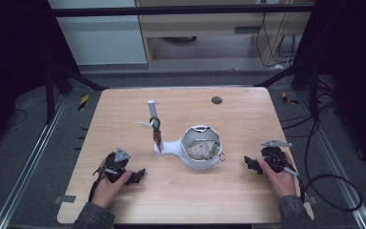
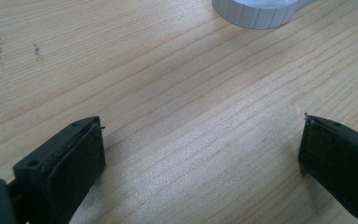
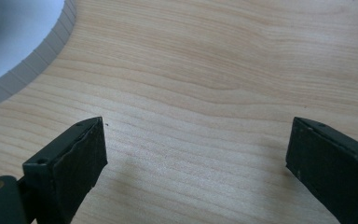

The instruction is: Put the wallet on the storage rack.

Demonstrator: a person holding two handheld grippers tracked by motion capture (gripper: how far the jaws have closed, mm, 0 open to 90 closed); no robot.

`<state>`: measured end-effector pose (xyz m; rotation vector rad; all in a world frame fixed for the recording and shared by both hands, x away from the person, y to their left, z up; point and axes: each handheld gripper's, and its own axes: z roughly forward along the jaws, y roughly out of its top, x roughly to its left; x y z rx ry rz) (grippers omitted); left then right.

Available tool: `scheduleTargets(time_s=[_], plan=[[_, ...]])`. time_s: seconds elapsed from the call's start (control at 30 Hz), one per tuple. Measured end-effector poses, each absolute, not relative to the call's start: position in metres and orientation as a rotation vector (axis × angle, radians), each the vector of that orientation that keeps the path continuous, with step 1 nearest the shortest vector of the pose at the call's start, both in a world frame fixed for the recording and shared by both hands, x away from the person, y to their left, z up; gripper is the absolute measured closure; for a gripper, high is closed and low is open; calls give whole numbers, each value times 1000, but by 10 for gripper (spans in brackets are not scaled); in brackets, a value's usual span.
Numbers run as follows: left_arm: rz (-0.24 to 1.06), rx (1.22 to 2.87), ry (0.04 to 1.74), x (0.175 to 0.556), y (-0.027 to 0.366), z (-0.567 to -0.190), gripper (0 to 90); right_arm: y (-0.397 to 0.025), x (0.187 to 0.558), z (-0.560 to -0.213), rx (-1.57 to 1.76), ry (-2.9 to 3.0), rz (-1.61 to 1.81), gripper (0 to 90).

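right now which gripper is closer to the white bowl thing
The right gripper looks slightly closer to the white round dish; the left gripper rests farther off, below its handle end.

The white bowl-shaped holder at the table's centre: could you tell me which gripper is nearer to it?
Right, narrowly. The right gripper sits just right of the white holder; the left gripper lies farther off, lower left.

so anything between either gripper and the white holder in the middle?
Nothing visible. Bare wood lies between the left gripper and the white holder, and between the right gripper and it. Both sets of jaws stand open.
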<state>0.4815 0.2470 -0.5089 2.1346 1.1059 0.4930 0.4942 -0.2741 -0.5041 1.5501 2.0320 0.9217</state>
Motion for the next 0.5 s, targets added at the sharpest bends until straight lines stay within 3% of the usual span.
scheduleTargets(time_s=[0.5], plan=[[486, 2134, 1106, 482, 246, -509, 0, -264, 492, -512, 1521, 1996, 857, 22]])
